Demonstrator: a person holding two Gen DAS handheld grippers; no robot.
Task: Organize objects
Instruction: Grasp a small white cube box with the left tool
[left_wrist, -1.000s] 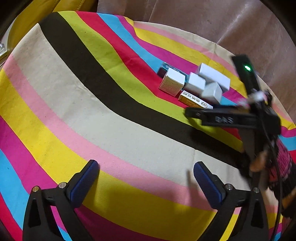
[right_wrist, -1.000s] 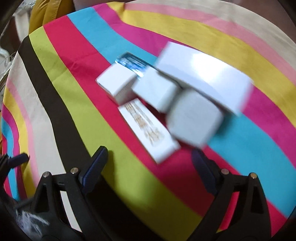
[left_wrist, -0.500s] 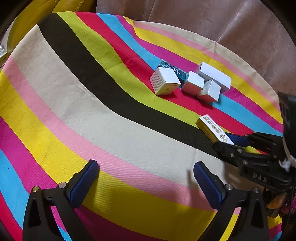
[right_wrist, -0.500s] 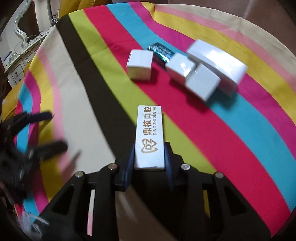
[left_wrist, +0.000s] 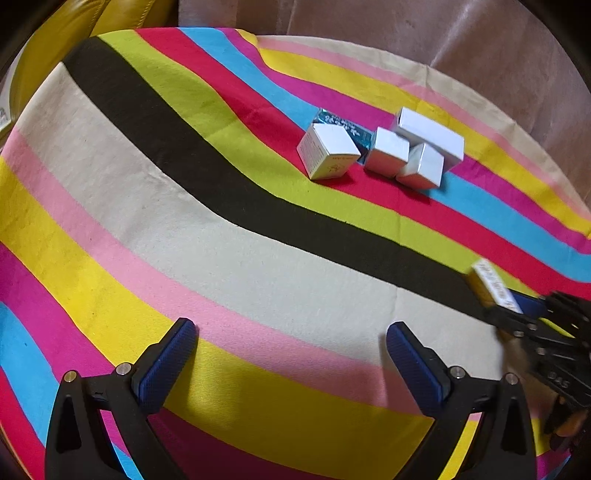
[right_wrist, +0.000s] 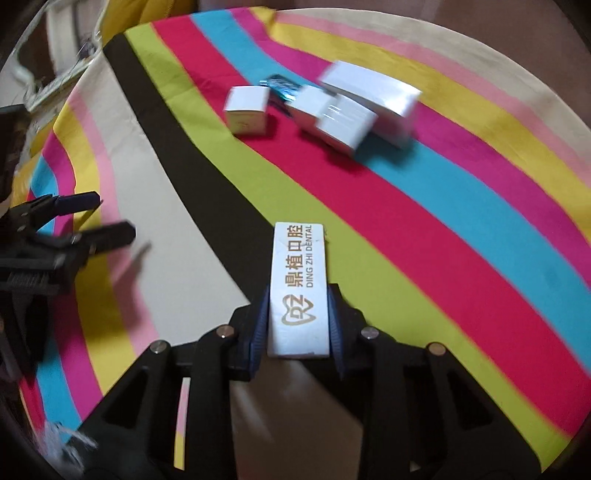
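My right gripper (right_wrist: 298, 325) is shut on a long white box with gold "DING ZHI DENTAL" print (right_wrist: 299, 280) and holds it above the striped cloth; the box and gripper also show at the right edge of the left wrist view (left_wrist: 493, 284). A cluster of small white boxes (left_wrist: 388, 153) and a blue packet (left_wrist: 340, 123) lies on the red and blue stripes; it also shows in the right wrist view (right_wrist: 332, 107). My left gripper (left_wrist: 291, 362) is open and empty over the cream and pink stripes, seen from the right wrist at far left (right_wrist: 92, 218).
A striped cloth (left_wrist: 184, 221) covers the round table. A yellow chair (left_wrist: 74, 22) stands at the back left and brown fabric (left_wrist: 443, 44) behind. White furniture (right_wrist: 55, 55) shows at the right wrist view's top left.
My right gripper closed on the long dental box, lifted it out of the cluster and drew it back toward the near right edge. My left gripper stayed open in place.
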